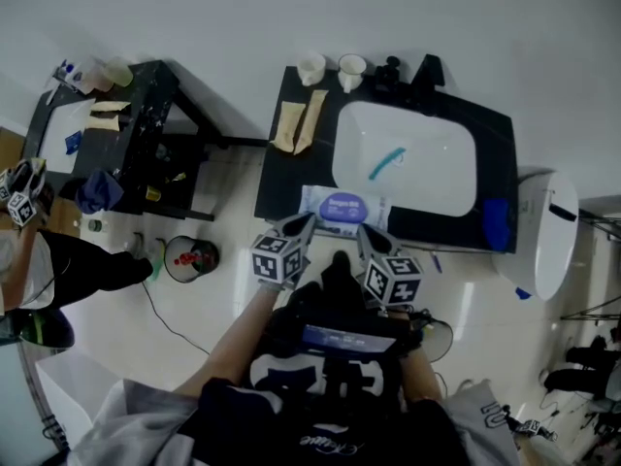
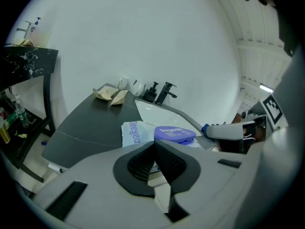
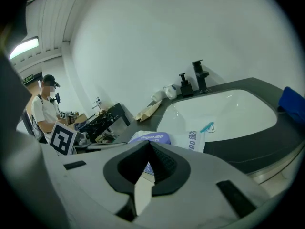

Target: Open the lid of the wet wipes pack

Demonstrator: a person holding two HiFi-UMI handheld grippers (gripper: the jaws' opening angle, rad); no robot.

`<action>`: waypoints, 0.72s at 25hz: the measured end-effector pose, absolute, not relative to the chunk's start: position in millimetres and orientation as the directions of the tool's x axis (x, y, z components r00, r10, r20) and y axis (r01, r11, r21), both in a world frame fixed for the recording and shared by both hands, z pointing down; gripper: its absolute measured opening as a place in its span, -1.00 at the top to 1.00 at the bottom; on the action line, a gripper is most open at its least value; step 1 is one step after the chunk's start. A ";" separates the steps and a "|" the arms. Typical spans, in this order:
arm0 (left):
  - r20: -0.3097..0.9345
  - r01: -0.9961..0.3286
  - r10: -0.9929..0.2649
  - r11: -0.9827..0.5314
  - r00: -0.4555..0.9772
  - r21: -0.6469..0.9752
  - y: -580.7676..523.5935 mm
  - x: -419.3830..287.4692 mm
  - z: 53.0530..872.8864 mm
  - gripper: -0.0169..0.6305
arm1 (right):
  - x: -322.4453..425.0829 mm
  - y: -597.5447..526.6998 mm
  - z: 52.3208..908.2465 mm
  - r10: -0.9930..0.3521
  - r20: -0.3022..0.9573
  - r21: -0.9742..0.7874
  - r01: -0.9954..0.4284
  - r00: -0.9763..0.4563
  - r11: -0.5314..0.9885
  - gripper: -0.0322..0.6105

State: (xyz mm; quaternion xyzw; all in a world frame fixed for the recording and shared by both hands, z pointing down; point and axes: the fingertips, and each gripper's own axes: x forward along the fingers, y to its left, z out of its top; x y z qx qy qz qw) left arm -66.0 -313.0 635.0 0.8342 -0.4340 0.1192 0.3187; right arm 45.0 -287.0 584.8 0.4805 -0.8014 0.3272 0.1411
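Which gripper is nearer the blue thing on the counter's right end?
Right. The right gripper is left of the blue thing; the left gripper is farther left still.

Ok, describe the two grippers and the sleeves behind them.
The left gripper and right gripper match: each has a light grey moulded body, black ribbed pads that taper to a wedge, and a white cube with black square markers. The person wears grey sleeves.
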 end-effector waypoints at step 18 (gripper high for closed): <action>0.464 -0.775 -0.625 -0.445 0.628 0.449 -313.4 -63.3 641.6 0.93 | 32.2 -311.2 580.5 -0.648 0.555 -0.362 -0.852 -0.522 0.377 0.87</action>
